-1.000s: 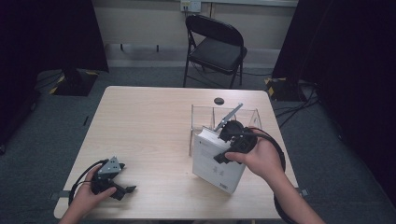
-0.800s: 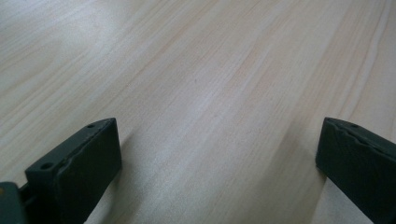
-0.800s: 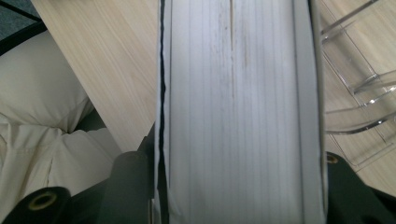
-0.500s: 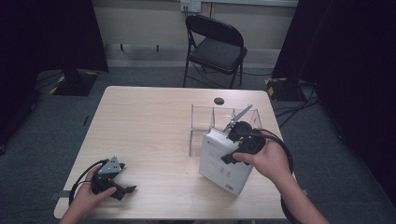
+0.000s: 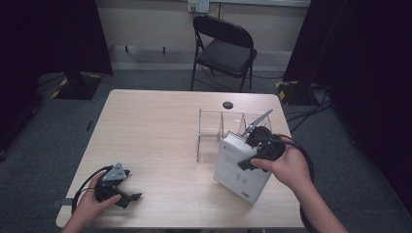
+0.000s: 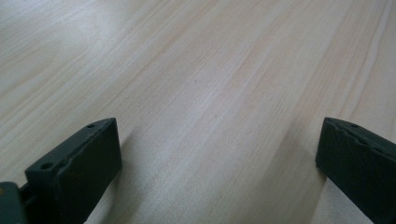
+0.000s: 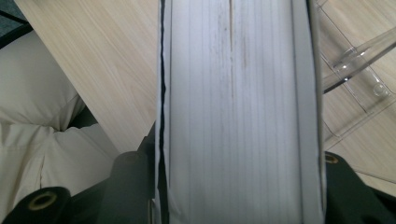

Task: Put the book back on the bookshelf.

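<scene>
Since a second ago the right gripper [image 5: 252, 151] has carried the white book [image 5: 238, 170] a bit to the right and nearer, so it's now at the near right of the table [image 5: 155, 131], just in front of the clear acrylic divider rack [image 5: 218, 127]. Its jaws are clamped on the book's thickness. Left gripper [image 5: 127, 193] sits near left, jaws wide apart over bare wood, hasn't budged.

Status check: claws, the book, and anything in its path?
Right claw clamped on white book, lifted beside clear rack. Left claw open, empty, low over table. Rack divider close ahead.
</scene>
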The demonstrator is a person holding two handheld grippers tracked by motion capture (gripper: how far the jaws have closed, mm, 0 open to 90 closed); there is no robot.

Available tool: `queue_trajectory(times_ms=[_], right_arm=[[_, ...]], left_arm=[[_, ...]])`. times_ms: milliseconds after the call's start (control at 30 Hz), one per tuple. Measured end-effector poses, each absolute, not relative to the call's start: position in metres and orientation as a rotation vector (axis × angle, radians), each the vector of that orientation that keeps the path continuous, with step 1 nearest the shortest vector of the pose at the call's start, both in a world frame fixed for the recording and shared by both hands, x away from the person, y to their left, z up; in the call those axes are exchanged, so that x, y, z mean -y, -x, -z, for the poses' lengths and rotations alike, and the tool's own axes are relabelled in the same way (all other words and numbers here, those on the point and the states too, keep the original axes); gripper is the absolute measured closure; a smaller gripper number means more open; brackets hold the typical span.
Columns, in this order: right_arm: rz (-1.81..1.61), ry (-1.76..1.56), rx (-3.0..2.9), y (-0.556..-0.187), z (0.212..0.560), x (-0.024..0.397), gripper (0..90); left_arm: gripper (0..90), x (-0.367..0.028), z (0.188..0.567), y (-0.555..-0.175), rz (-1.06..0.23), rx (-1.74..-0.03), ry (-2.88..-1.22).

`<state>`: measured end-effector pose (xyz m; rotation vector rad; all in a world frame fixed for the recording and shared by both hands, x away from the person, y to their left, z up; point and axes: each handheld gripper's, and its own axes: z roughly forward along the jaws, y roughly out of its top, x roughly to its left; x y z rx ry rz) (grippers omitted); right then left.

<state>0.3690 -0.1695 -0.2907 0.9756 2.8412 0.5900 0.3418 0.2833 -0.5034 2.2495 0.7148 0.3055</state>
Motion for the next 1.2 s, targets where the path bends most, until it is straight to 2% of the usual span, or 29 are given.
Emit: queue_trajectory(times_ms=[1200], right_arm=[[-0.562, -1.077, -2.786, -0.368, 0.291, 0.203, 52.1]], left_arm=[[0.0, -0.283, 0.504, -0.342, -0.303, -0.717, -2.248]])
